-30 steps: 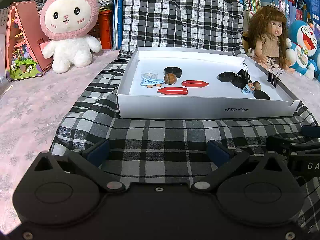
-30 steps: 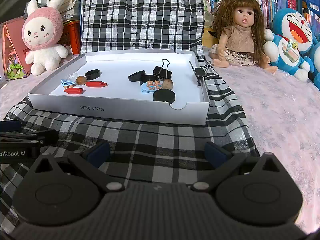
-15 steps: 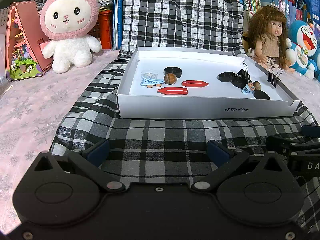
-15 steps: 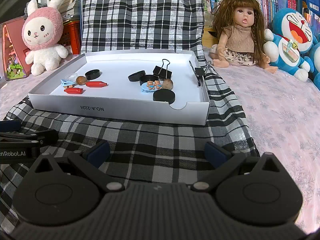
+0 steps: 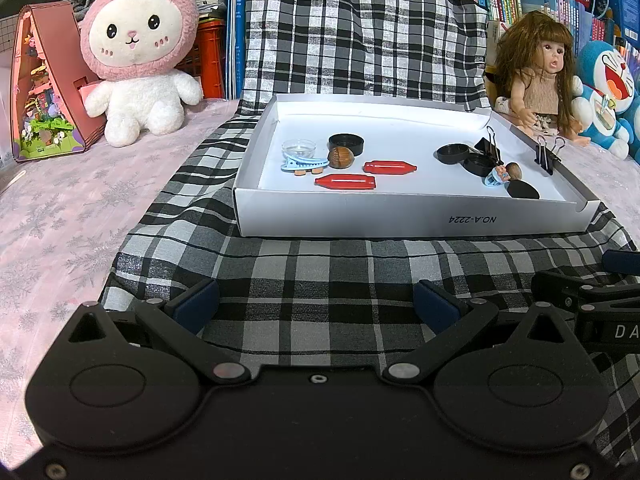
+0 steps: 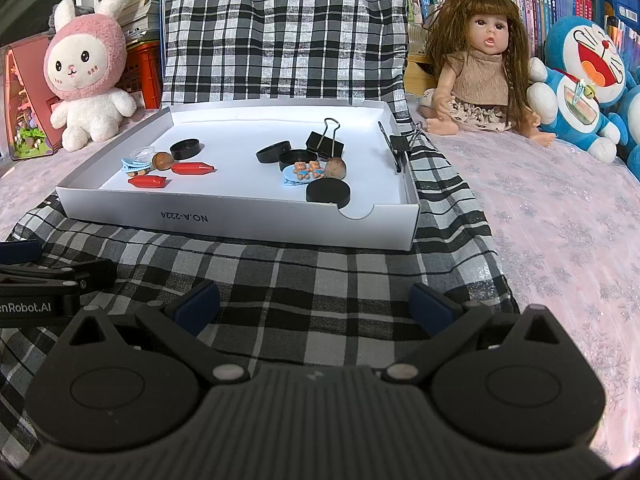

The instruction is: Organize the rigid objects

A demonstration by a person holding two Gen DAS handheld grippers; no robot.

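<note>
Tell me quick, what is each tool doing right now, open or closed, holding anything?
Left tool: open, holding nothing, above the checked cloth.
Right tool: open, holding nothing, above the same cloth.

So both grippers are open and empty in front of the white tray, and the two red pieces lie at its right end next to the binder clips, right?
Not quite. The two red pieces lie at the left end of the white tray, beside the walnut, as the right wrist view shows. Both the left gripper and right gripper are open and empty.

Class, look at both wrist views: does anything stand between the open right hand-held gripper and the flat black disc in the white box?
Yes: the box's front wall stands between the right hand-held gripper and the black disc.
</note>
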